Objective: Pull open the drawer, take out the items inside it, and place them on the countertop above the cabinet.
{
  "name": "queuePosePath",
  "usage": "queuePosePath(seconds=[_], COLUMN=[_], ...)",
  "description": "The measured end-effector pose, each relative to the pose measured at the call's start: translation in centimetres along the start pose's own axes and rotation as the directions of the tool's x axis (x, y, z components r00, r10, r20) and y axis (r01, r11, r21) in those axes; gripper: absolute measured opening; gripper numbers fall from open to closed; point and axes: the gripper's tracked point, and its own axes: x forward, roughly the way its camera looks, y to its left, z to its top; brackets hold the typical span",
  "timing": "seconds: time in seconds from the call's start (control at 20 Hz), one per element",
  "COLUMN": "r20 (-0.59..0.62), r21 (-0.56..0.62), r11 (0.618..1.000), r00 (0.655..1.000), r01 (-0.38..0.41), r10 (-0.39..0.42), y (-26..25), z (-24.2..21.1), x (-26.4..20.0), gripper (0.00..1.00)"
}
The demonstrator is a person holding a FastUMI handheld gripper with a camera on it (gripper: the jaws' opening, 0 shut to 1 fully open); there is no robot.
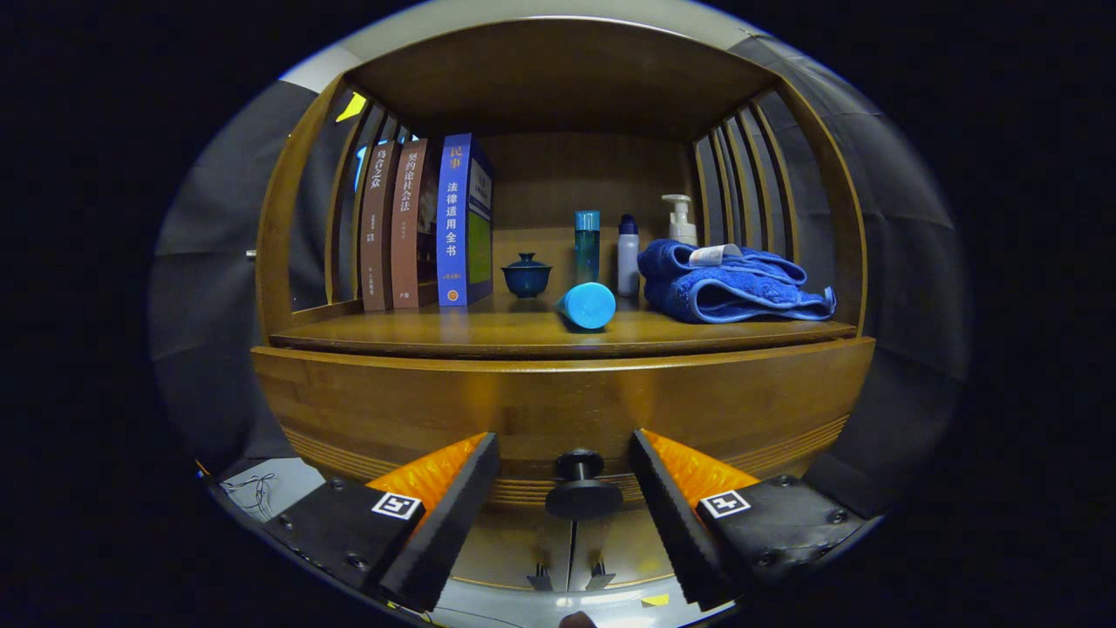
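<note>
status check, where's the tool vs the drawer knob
Tool open, fingers either side of the drawer knob, not pressing it. Drawer shut. Nothing between fingers and knob; countertop above carries a lying blue bottle and towel.

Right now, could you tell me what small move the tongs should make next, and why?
Probably close the tongs on the drawer knob. They stand open with the knob between them, untouched, and the drawer looks fully closed, so gripping must come before pulling.

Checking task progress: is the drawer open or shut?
Shut: the drawer front shows no gap; open gripper jaws flank its knob.
</note>
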Motion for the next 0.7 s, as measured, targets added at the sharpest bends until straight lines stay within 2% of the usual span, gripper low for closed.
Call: queuePosePath(seconds=[0.15, 0.35, 0.7], r20=[0.016, -0.028, 0.024], r21=[-0.011, 0.006, -0.017], r11=[1.000, 1.000, 1.000], r00=[1.000, 1.000, 1.000], r01=[0.001, 0.000, -0.003], r10=[-0.001, 0.000, 0.004], y=[0.0, -0.1, 0.1], z=[0.1, -0.1, 3.9], x=[0.4, 0.4, -2.5], gripper=[1.00, 0.99, 0.99])
